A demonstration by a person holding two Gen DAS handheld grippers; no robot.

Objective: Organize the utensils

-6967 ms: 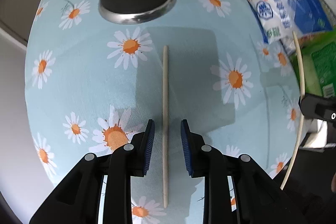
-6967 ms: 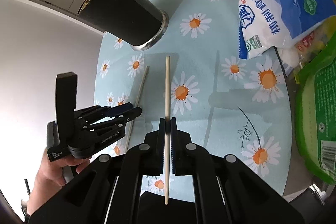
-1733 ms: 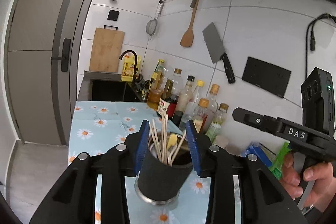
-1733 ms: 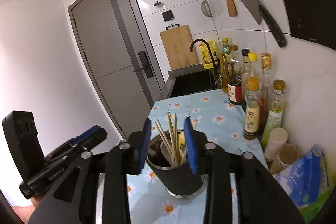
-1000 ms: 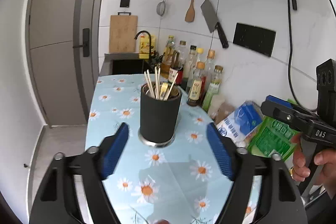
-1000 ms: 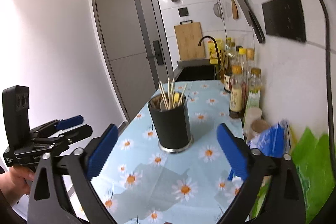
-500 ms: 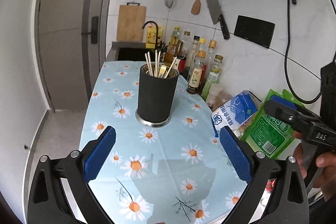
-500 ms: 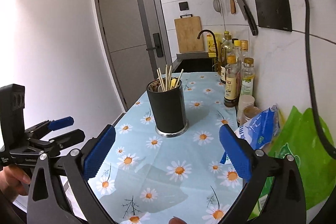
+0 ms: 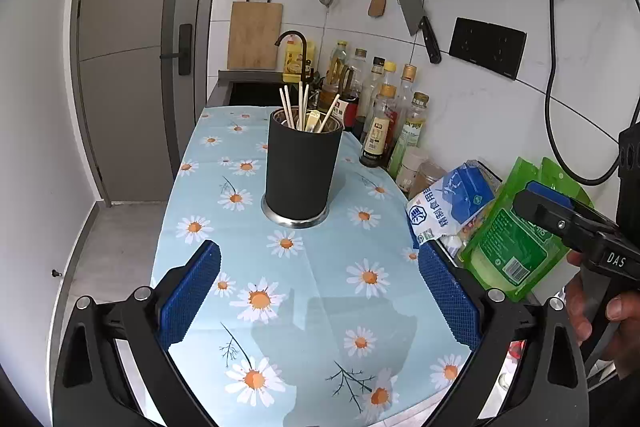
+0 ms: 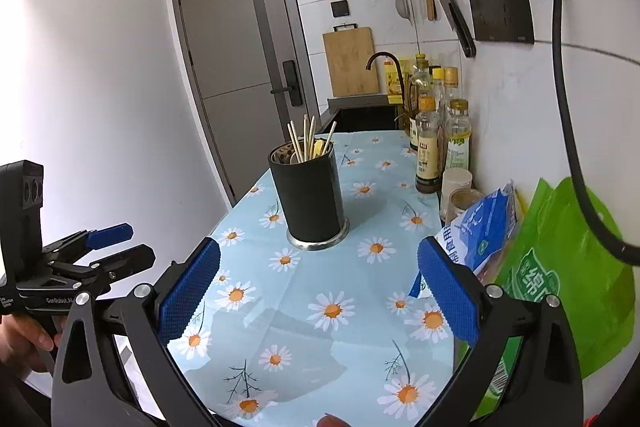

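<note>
My left tongs (image 9: 319, 297) stood as wide as they go, blue pads apart with nothing between them but daisy cloth. They had just been opening, and no stick was in them. My right tongs (image 10: 319, 292) were spread just as wide, and just as empty. Both pairs hovered over the near end of the bench (image 9: 320, 331), pointing down at it, well short of anything to grab.

Further out, the black holder (image 9: 302, 171) stood upright in the middle of the cloth on its steel base. The chopsticks (image 9: 298, 107) were in it, pale tips fanning up above the rim beside something yellow (I couldn't tell what that was). From the right-hand view the same bundle leaned together inside the cup.

And the cloth itself? I saw no loose stick on it anywhere, near or far. The blue salt bag (image 9: 450, 201) and the green pouch (image 9: 512, 239) sat off along the wall side with the bottles (image 9: 384, 123), none of them utensils.

So I judged the sorting as good as done: sticks in the holder, tongs free, nothing left in sight to pick up.
</note>
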